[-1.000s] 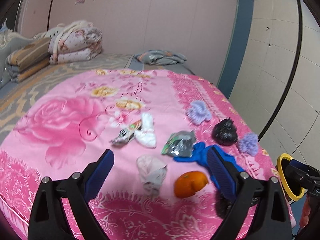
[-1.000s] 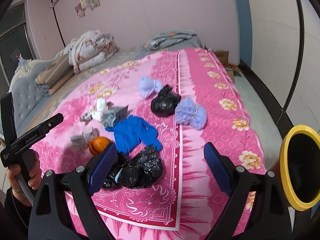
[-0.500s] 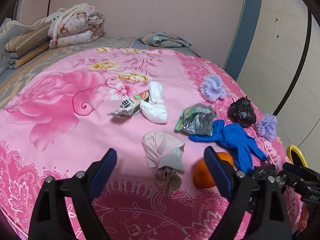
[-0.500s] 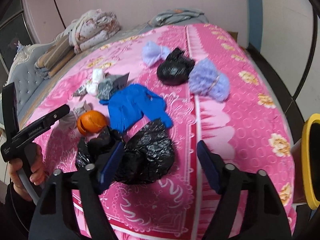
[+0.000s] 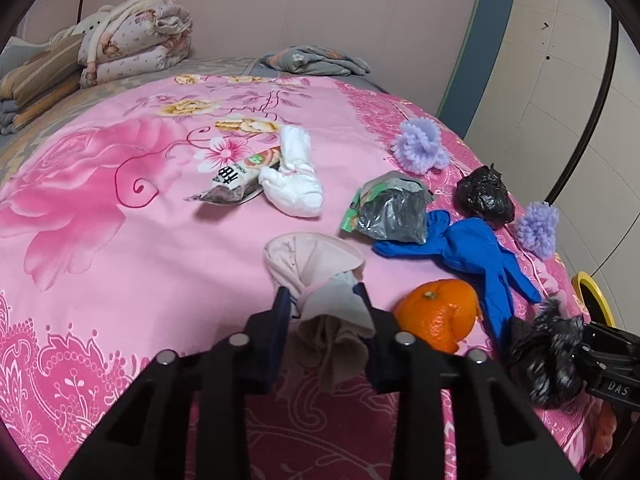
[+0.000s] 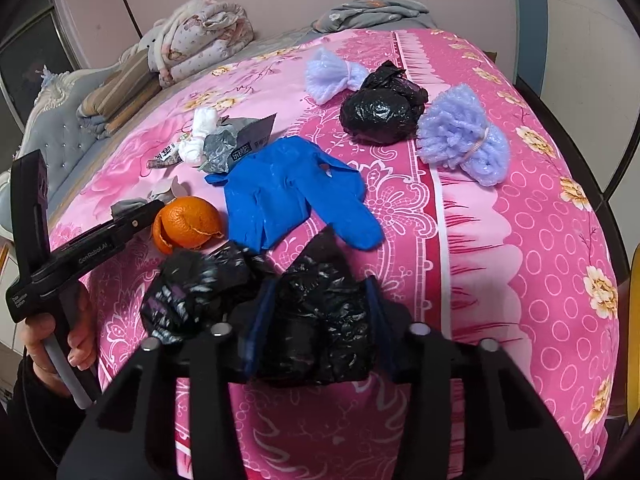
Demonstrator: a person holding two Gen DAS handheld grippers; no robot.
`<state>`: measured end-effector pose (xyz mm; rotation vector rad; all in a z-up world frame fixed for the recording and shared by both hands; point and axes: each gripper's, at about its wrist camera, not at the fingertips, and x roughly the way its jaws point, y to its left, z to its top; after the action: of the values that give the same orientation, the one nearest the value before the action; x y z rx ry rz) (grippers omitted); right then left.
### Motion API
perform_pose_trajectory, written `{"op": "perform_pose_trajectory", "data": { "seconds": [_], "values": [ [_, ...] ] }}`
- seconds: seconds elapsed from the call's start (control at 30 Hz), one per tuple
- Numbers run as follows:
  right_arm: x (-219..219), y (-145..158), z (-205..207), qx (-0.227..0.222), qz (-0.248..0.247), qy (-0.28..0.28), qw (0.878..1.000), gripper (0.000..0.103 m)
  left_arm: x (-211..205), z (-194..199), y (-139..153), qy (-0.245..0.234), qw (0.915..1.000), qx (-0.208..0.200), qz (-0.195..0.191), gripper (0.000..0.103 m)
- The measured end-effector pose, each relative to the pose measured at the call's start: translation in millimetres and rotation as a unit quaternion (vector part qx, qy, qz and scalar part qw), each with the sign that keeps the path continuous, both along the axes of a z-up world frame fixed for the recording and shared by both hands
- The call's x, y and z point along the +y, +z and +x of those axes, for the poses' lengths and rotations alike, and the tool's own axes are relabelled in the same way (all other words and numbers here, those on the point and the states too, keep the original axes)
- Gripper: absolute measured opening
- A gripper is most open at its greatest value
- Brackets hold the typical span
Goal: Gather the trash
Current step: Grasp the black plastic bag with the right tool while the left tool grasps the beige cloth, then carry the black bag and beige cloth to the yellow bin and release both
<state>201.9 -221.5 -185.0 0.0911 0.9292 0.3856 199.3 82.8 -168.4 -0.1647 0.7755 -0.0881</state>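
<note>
Pink floral bed [image 5: 120, 240] under all our trash. Our right tongs [image 6: 316, 320] are clamped on the black bag [image 6: 320, 320] at the bed's near edge, and our left tongs [image 5: 324, 312] pinch the beige sock [image 5: 316, 272]. Blue glove [image 6: 288, 192] and orange peel [image 5: 440, 316] lie between them.

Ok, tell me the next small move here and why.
Probably lift the left gripper a little to raise the beige sock off the bedspread. Its fingers look closed on the sock's bunched end, while the right gripper already pinches the black bag that will likely take the trash. The orange peel and blue glove lie untouched nearby.
</note>
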Motion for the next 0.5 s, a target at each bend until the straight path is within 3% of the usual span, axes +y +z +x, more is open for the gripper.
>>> {"op": "perform_pose_trajectory", "data": {
  "seconds": [0.07,0.17,0.5],
  "values": [
    [5,1,-2,-0.004,-0.008,0.009,1.000,0.021,-1,-1,0,0.000,1.0000,-0.004,0.003,0.025],
    [12,2,-5,-0.012,-0.018,0.014,1.000,0.012,0,-2,1,0.002,1.0000,-0.006,-0.003,0.024],
    [-4,21,-17,-0.025,0.003,0.005,1.000,0.004,9,-8,14,0.022,0.9996,-0.016,-0.009,0.023]
  ]
}}
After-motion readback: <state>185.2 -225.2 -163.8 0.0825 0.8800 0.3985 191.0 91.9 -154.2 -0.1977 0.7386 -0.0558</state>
